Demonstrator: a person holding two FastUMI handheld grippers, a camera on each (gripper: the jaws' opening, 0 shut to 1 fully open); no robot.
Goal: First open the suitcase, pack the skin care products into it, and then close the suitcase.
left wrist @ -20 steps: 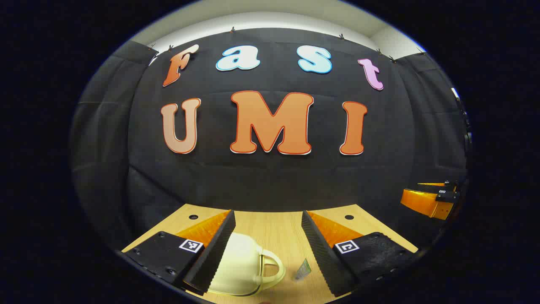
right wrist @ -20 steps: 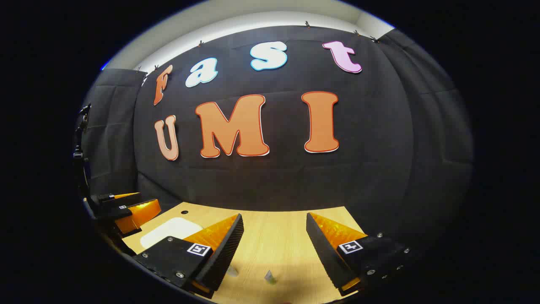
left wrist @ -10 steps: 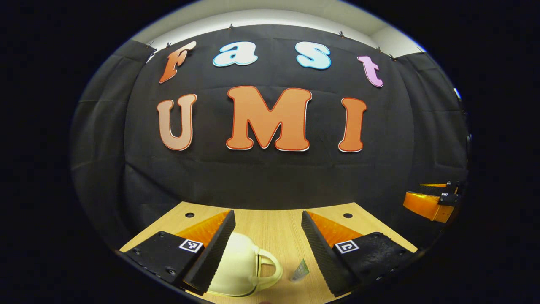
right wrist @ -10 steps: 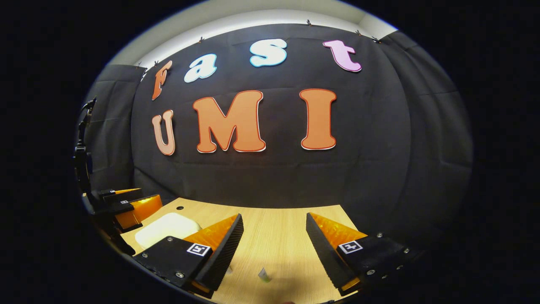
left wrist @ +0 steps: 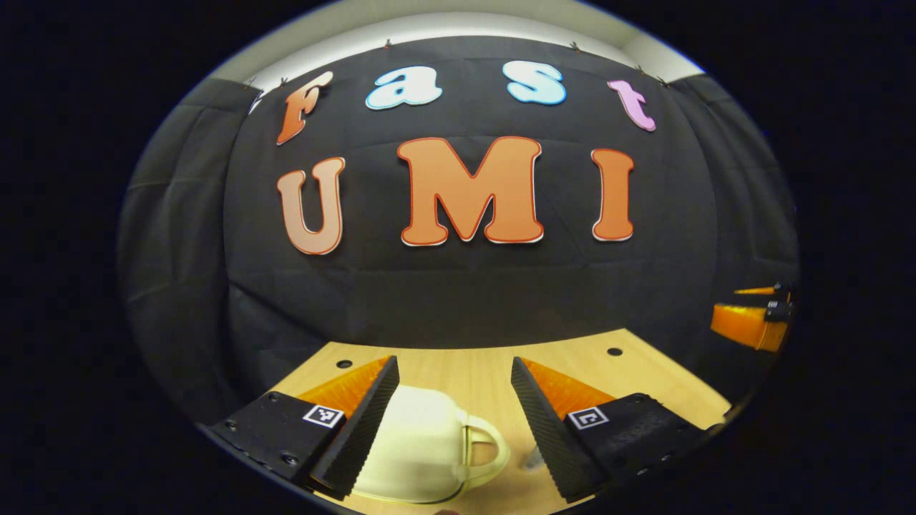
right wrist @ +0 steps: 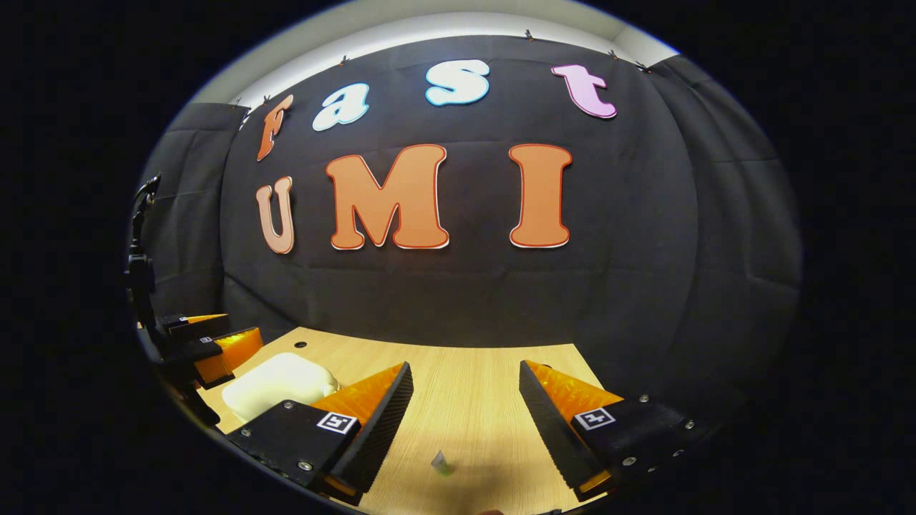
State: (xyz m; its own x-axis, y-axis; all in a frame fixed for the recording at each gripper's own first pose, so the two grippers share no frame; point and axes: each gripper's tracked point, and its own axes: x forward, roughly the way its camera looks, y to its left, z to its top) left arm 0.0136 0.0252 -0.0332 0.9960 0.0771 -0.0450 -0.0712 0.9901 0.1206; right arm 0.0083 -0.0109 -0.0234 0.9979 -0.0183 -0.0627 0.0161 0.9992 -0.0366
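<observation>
A small cream suitcase (left wrist: 418, 447) lies on the wooden table (left wrist: 465, 375), its lid down and its handle (left wrist: 486, 452) pointing right. My left gripper (left wrist: 452, 365) hovers over it, open, with the case under the gap and partly behind the left finger. A small skin care tube (left wrist: 533, 458) lies just right of the handle, by the right finger. In the right gripper view, the suitcase (right wrist: 275, 379) sits at the left, with the left gripper (right wrist: 207, 343) beside it. My right gripper (right wrist: 465, 368) is open above the table (right wrist: 465, 408), holding nothing, with the tube (right wrist: 440, 463) low between its fingers.
The black cloth wall closes off the table's far edge. Two small round holes (left wrist: 614, 351) mark the tabletop near its back. The right gripper (left wrist: 751, 322) hangs at the far right of the left gripper view.
Both grippers have tipped down a little, so more tabletop shows. In the left gripper view the suitcase has grown and the tube has slid against the right finger. Neither gripper's jaws moved.
</observation>
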